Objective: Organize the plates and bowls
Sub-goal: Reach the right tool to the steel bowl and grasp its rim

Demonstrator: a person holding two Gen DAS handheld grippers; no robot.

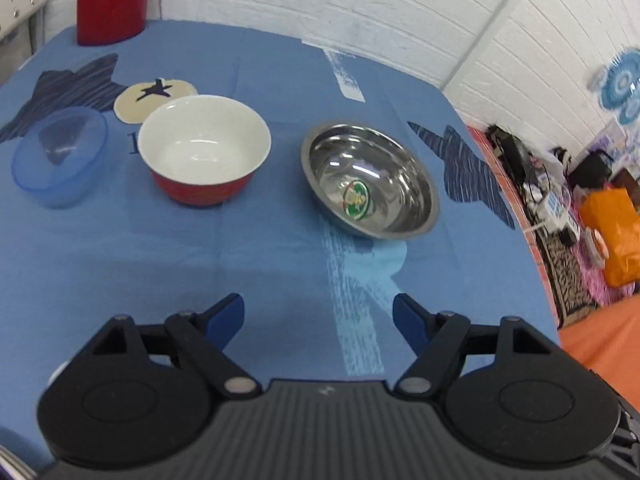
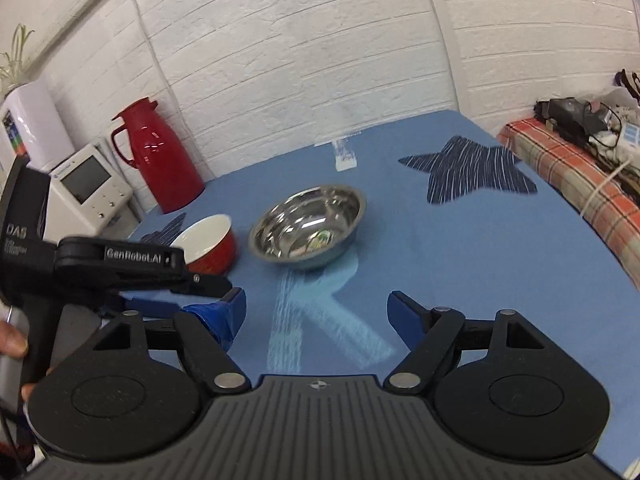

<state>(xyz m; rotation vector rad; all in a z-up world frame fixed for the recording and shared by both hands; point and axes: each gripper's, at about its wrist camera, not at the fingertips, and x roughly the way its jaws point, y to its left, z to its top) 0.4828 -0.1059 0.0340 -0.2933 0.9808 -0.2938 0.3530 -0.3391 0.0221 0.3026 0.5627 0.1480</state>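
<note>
Steel bowl (image 1: pixel 370 182): shiny, maybe green sticker inside.

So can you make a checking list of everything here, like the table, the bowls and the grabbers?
Surface: blue tablecloth with star prints.
Job's things: blue plastic bowl, red bowl and steel bowl, all upright, apart, empty but for a sticker in the steel one.
Clutter: red thermos.
Grippers: left gripper and right gripper open, holding nothing.
Cables: tangled on the side bench.
Surroundings: white brick wall.
</note>
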